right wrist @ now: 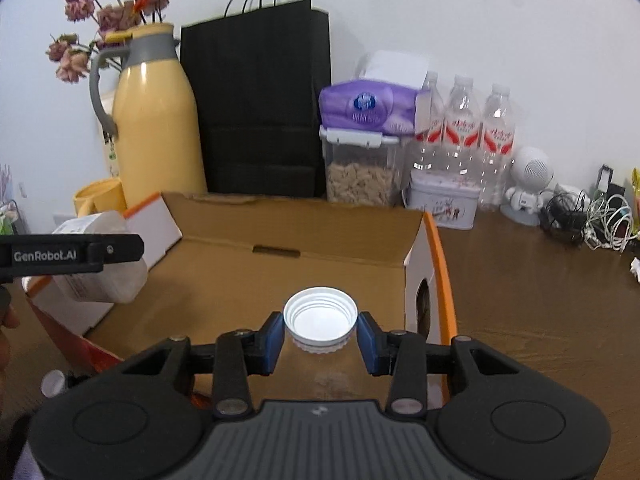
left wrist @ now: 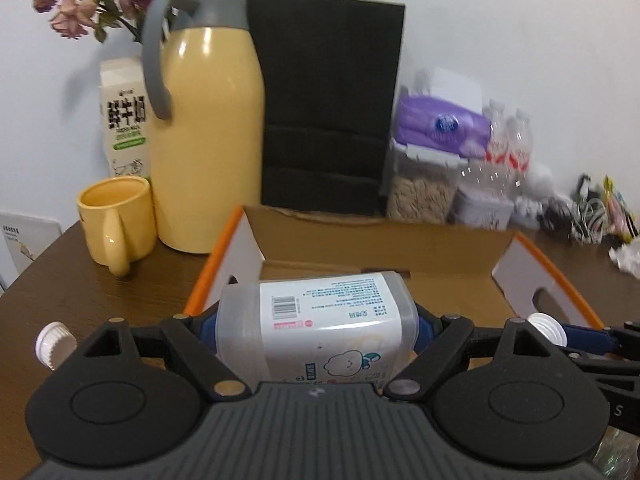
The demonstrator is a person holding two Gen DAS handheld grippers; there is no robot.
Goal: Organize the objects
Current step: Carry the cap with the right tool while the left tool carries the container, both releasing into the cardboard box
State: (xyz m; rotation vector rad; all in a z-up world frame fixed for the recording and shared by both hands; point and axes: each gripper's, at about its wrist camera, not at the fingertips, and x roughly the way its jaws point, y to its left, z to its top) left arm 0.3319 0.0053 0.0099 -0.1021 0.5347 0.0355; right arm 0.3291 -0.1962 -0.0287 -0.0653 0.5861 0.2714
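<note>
My left gripper (left wrist: pixel 316 322) is shut on a translucent plastic container (left wrist: pixel 332 312) with a white label, held on its side between the blue pads. It hangs at the near edge of an open cardboard box (left wrist: pixel 380 236) with orange trim. My right gripper (right wrist: pixel 320 334) is shut on a white screw cap (right wrist: pixel 320 318), open side up, above the box's floor (right wrist: pixel 224 280). In the right wrist view the same container (right wrist: pixel 108 280) shows at the left. In the left wrist view the held cap (left wrist: pixel 546 326) shows at the right.
A second white cap (left wrist: pixel 54 344) shows low at the left, near the box. Behind the box stand a yellow jug (left wrist: pixel 208 140), a yellow mug (left wrist: pixel 116 220), a black paper bag (left wrist: pixel 328 104), a tissue pack (right wrist: pixel 360 108) on a clear food container, water bottles (right wrist: pixel 460 132), a tin (right wrist: pixel 444 200) and cables (right wrist: pixel 600 220).
</note>
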